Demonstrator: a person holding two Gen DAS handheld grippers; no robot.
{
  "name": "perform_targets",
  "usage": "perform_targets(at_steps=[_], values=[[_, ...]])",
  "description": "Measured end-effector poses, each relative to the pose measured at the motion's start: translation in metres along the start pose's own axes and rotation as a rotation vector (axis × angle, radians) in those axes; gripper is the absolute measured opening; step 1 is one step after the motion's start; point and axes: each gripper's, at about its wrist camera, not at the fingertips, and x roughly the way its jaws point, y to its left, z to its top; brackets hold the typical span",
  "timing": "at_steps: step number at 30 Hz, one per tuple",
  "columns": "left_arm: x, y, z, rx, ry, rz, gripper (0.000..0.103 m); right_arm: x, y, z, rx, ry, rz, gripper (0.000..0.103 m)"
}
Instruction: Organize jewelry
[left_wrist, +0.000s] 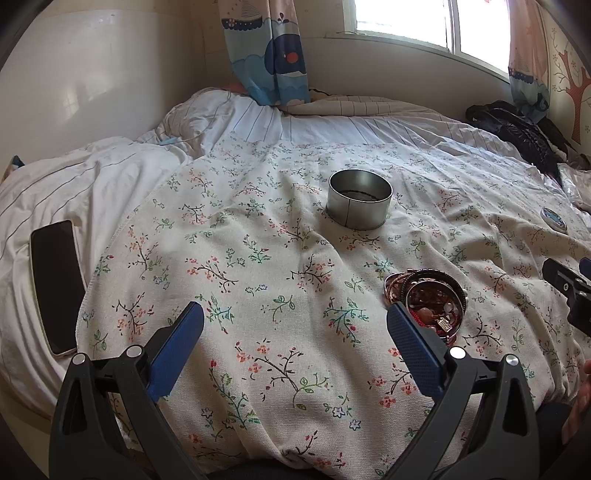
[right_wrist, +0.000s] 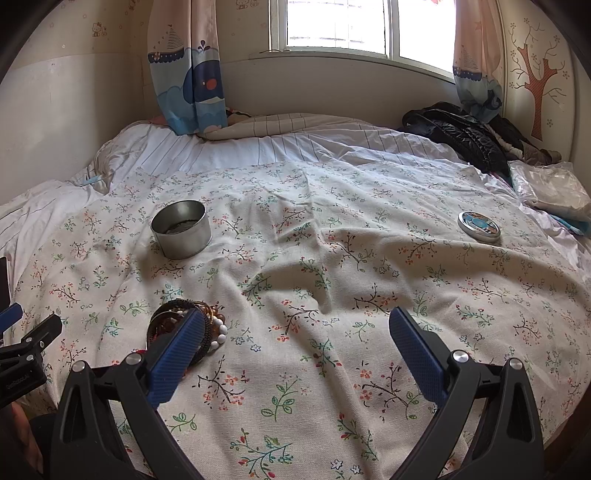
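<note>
Both the left gripper and right gripper are hovering wide open, gripping nothing; the jewelry pile is lying on the floral cloth beside the left gripper's right finger; the round tin is standing farther back, its lid lying well apart.

Each gripper has black triangular arms. The fingers wear blue textured pads, with silver screws behind.
</note>
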Motion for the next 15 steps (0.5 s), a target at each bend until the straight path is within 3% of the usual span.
perform_targets(at_steps=[15], values=[[-0.003,-0.018,0.006,0.072,-0.025,-0.023,0.095,0.003,-0.005,-0.001,0.009,0.019,0.009,0.096]])
